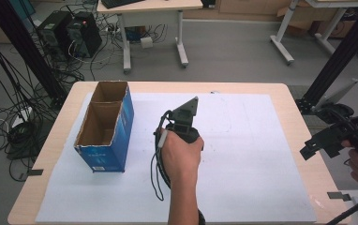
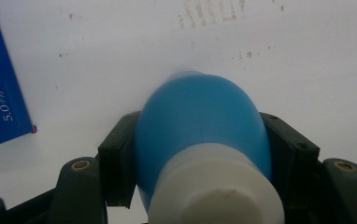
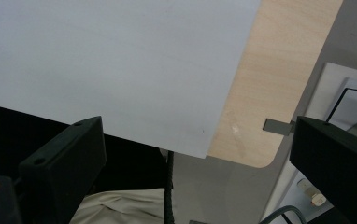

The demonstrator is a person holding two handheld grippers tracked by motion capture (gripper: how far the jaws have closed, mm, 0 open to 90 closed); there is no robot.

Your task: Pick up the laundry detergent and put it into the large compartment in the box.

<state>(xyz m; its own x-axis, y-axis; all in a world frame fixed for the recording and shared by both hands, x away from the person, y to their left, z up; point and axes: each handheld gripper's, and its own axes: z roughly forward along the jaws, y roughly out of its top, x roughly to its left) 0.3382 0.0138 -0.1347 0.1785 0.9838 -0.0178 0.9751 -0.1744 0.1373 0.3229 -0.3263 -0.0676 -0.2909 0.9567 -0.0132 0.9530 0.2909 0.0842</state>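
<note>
High view: the left claw (image 1: 186,123) is held over the middle of the white sheet (image 1: 242,154) on the surface, right of the open blue box (image 1: 106,125); the right claw (image 1: 329,140) is kept off the surface's right edge.

Left gripper view: a blue bottle (image 2: 200,116) with a white cap (image 2: 214,191) is clamped between the jaws, its cap nearest the camera and its rounded end pointing away.

Right gripper view: the jaws are set wide apart, with nothing between them.
</note>
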